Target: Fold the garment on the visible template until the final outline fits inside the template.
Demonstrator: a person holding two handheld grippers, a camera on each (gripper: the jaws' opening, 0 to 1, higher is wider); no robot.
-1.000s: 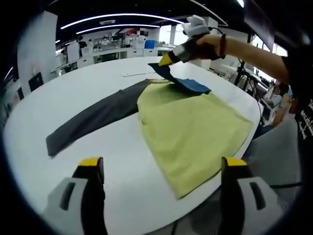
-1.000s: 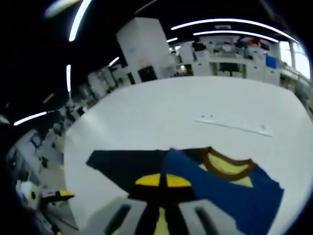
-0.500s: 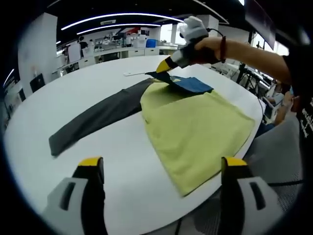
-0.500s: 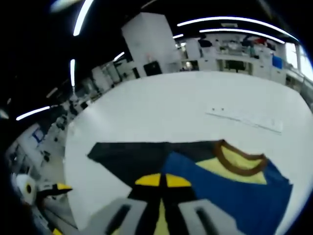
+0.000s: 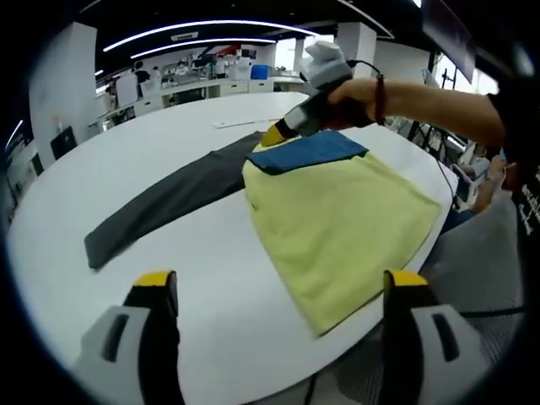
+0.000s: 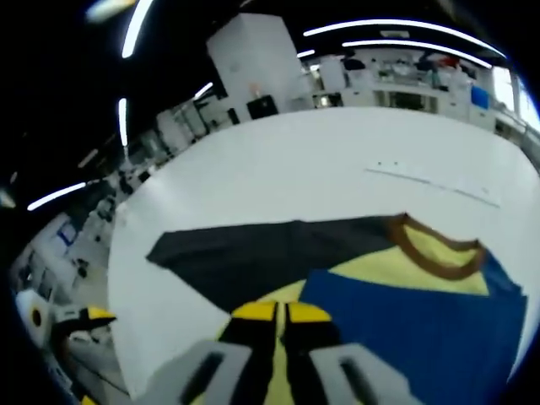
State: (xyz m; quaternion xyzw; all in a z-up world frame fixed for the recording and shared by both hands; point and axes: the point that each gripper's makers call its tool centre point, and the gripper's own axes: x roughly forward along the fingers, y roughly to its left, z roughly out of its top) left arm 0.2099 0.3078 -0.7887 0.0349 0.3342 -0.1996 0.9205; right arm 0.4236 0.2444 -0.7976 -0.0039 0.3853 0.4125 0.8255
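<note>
A yellow-green garment [image 5: 337, 224] lies flat on the round white table [image 5: 169, 152]. A blue sleeve [image 5: 308, 150] is folded across its top. A long dark grey sleeve [image 5: 169, 201] stretches out to the left. My right gripper [image 5: 277, 135], held in a person's hand, sits low at the blue sleeve's left corner, shut on it. In the right gripper view its tips [image 6: 281, 312] are pressed together at the blue sleeve [image 6: 422, 333], near the brown collar [image 6: 430, 253] and the dark sleeve [image 6: 261, 253]. My left gripper [image 5: 280, 283] hovers open at the table's near edge, holding nothing.
The garment's lower right corner reaches the table's rim [image 5: 371, 312]. A thin white strip [image 6: 434, 183] lies on the far side of the table. The person's arm [image 5: 422, 97] reaches in from the right. Desks and shelves stand in the room behind.
The right gripper has lowered and carried the blue sleeve leftward. The sleeve was lifted and now lies flat across the garment's top. The left gripper has stayed put.
</note>
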